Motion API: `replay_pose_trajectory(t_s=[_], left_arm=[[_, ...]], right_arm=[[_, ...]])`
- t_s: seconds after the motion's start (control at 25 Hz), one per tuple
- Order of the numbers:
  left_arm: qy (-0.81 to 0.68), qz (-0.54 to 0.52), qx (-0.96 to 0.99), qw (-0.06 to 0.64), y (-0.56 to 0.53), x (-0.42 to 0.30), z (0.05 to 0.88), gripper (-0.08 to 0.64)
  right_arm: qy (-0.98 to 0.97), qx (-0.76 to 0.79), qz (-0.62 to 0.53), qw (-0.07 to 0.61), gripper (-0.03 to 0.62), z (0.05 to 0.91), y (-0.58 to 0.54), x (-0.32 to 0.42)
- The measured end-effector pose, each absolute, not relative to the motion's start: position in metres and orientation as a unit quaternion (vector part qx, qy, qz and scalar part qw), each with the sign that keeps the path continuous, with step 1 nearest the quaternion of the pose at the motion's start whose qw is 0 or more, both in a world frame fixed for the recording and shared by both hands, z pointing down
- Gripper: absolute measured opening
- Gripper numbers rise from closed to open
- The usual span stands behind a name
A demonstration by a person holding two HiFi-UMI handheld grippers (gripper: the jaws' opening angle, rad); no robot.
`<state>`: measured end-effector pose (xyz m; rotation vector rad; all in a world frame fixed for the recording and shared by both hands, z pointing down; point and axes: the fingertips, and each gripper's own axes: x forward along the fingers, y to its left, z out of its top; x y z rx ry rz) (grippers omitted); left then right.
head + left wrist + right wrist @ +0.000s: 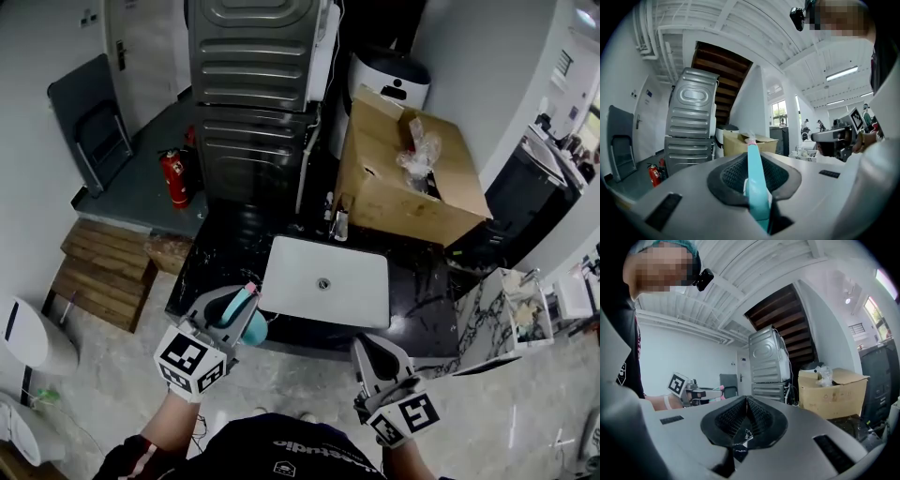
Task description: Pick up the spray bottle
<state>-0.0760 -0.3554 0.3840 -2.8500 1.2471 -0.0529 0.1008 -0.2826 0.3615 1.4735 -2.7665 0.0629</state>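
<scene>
My left gripper [246, 305] is shut on a slim teal spray bottle [238, 309] with a pink tip, held in the air in front of the counter. In the left gripper view the teal bottle [756, 185] stands on edge between the two dark pads, which press on it, and its pink tip points away from me. My right gripper [371, 350] hovers to the right, lower in the head view. Its jaws [746, 401] are shut flat together with nothing between them. The left gripper [693, 392] also shows at the left of the right gripper view.
A black marble counter [216, 253] with a white sink [281, 300] and a faucet [337, 223] lies ahead. Behind stand a grey stacked washer [253, 84], an open cardboard box [412, 178], a red fire extinguisher [174, 176] and a wooden pallet [103, 272].
</scene>
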Motion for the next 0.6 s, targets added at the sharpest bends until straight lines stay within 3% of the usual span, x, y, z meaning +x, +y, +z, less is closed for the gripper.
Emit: replay_pose_trajectory(t_s=[0.24, 0.6], left_arm=[[0.348, -0.014, -0.938, 0.003, -0.326, -0.027, 0.395, 0.071], [0.336, -0.012, -0.942, 0.008, -0.318, -0.012, 0.387, 0.071]], right_arm=[[-0.883, 0.469, 0.016, 0.008, 0.038, 0.365, -0.284, 0.106], [-0.886, 0.463, 0.009, 0.017, 0.038, 0.365, -0.283, 0.109]])
